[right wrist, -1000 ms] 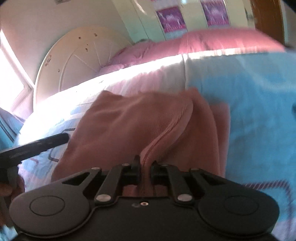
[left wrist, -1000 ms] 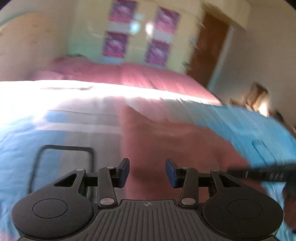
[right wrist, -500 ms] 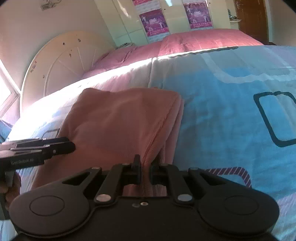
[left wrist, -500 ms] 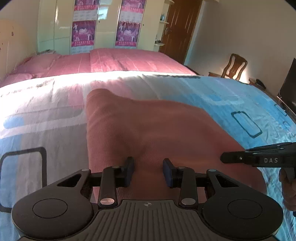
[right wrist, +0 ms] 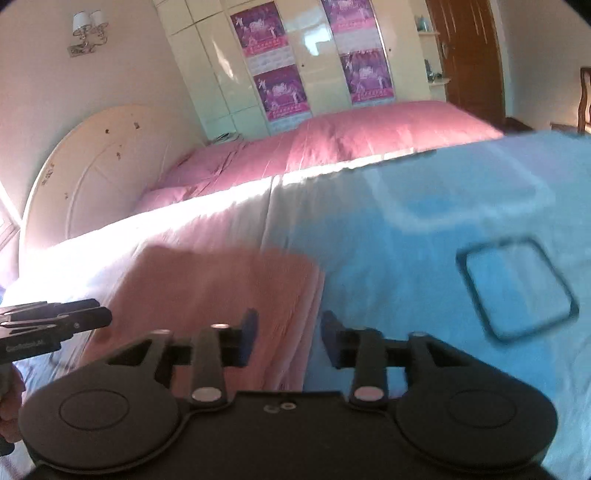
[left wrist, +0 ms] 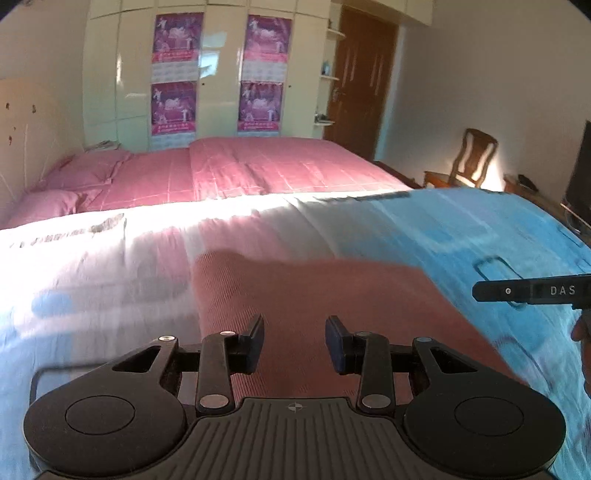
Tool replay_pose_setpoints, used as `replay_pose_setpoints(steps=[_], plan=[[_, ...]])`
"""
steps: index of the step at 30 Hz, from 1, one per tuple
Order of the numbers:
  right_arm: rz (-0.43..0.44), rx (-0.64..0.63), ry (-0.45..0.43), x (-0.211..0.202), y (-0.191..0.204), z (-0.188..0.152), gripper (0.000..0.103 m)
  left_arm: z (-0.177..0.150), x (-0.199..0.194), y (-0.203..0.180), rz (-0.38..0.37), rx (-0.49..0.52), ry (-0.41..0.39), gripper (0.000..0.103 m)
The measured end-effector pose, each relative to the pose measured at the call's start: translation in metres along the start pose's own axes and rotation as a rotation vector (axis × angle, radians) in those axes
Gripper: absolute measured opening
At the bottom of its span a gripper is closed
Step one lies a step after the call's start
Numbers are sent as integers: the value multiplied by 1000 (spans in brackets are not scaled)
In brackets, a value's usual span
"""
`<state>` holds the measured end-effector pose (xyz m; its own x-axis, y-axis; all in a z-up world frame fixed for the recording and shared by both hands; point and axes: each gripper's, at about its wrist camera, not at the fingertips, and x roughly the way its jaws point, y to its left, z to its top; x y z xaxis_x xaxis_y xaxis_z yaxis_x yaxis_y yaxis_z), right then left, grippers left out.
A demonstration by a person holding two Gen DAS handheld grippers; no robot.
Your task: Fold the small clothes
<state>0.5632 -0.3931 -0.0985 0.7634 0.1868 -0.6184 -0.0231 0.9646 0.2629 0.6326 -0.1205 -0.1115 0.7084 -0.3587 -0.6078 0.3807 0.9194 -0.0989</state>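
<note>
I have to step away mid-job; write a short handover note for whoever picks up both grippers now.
Left gripper: open, nothing between the fingers, above the pink garment.
Right gripper: its jaws have just been opening and the fabric edge is released; open over the garment's right edge.
Garment: lying folded on the blue and white bedspread, layered edges stacked along its right side.
Done: at least one fold laid down.
Left: check it lies flat; fold again if it needs to be smaller.

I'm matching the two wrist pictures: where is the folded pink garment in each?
Left wrist: pink garment lies low centre, beyond the open left gripper.
Right wrist: pink garment lies low left, ahead of the right gripper.
Shared landmark: purple posters.
</note>
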Motion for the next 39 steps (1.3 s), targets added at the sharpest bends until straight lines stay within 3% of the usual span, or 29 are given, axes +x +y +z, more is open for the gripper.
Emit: replay_pose_setpoints(steps=[5, 6, 7, 8, 9, 13, 15, 17, 19, 20, 21, 24, 27, 32, 35, 36, 39], plan=[[4, -103, 64, 59, 23, 28, 23, 18, 49, 14, 46, -33, 51, 36], [-10, -132, 92, 71, 26, 26, 22, 12, 67, 15, 78, -25, 139, 36], [-51, -167, 153, 85, 28, 21, 22, 3, 76, 16, 66, -31, 163, 36], [-81, -196, 201, 99, 26, 15, 22, 1, 75, 15, 69, -28, 143, 36], [-78, -197, 180, 100, 25, 14, 22, 2, 72, 13, 72, -20, 141, 36], [-96, -188, 182, 85, 29, 19, 22, 2, 40, 6, 70, 13, 83, 36], [-66, -206, 144, 62, 34, 13, 25, -6, 14, 0, 46, 27, 56, 36], [-14, -233, 137, 41, 40, 0, 23, -24, 5, -6, 38, 43, 82, 36], [-9, -295, 197, 40, 46, -21, 21, -41, 9, -11, 76, 86, 108, 36], [-28, -320, 224, 47, 45, -33, 21, -47, 7, -15, 95, 99, 83, 36], [-30, -334, 186, 46, 46, -37, 21, -44, 6, -17, 106, 97, 88, 36], [-56, -325, 186, 37, 55, -31, 21, -34, -14, -17, 87, 46, 78, 37], [6, -334, 136, 3, 63, -31, 21, -46, -45, -24, 67, 49, 75, 37], [71, -379, 197, -23, 66, -57, 20, -79, -74, -32, 86, 26, 106, 37], [19, -451, 247, -16, 62, -88, 17, -112, -69, -33, 124, 1, 203, 37], [21, -452, 211, -19, 61, -96, 17, -118, -73, -33, 128, -4, 167, 37], [-3, -460, 200, -25, 68, -97, 17, -112, -85, -32, 127, -39, 172, 37]])
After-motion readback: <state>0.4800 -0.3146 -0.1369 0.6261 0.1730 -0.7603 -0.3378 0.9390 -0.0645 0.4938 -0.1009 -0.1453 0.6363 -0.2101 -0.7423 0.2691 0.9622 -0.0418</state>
